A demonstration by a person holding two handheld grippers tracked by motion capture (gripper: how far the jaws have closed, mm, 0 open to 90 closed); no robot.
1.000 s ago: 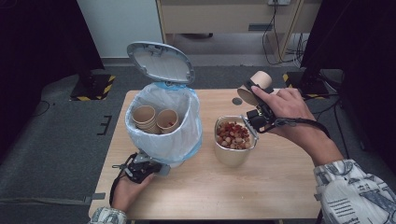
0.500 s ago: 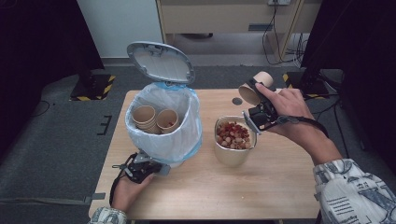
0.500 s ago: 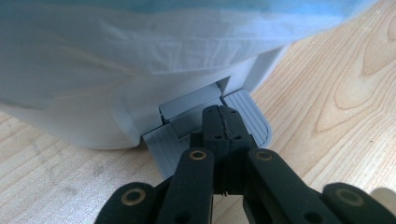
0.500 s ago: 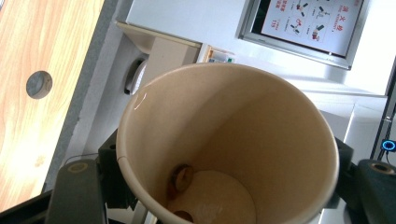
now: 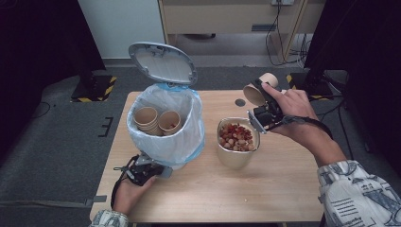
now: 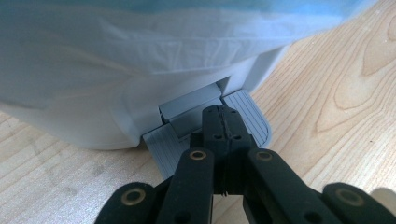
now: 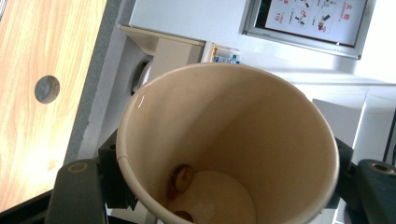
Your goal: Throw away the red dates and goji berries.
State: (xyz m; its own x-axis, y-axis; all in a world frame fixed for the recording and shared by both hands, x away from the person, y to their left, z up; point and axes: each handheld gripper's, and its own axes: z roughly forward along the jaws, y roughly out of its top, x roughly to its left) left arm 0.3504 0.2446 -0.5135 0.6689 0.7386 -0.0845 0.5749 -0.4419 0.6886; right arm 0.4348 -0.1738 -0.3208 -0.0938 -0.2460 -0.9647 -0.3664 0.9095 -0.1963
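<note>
A white pedal bin (image 5: pixel 166 130) with a blue-edged liner stands on the wooden table (image 5: pixel 283 189), its grey lid (image 5: pixel 162 63) tilted up. Two stacks of paper cups (image 5: pixel 146 119) lie inside it. My left gripper (image 5: pixel 147 169) is shut and presses down on the bin's grey foot pedal (image 6: pixel 243 116). My right gripper (image 5: pixel 261 100) is shut on a tan paper cup (image 5: pixel 258 89), held tipped on its side above the table's far right. Inside that paper cup (image 7: pixel 224 149) a small scrap clings near the bottom. A larger tan cup (image 5: pixel 237 147) filled with nuts and red pieces stands between the bin and my right hand.
A round cable hole (image 5: pixel 240 102) sits in the table behind the full cup. Beyond the table stand a wooden cabinet (image 5: pixel 227 19), hanging cables (image 5: pixel 279 33) and dark curtains at both sides. The front half of the table is bare wood.
My right gripper has swung the paper cup further onto its side, lifting it slightly up and back from the full cup. The left gripper stays pressed on the pedal.
</note>
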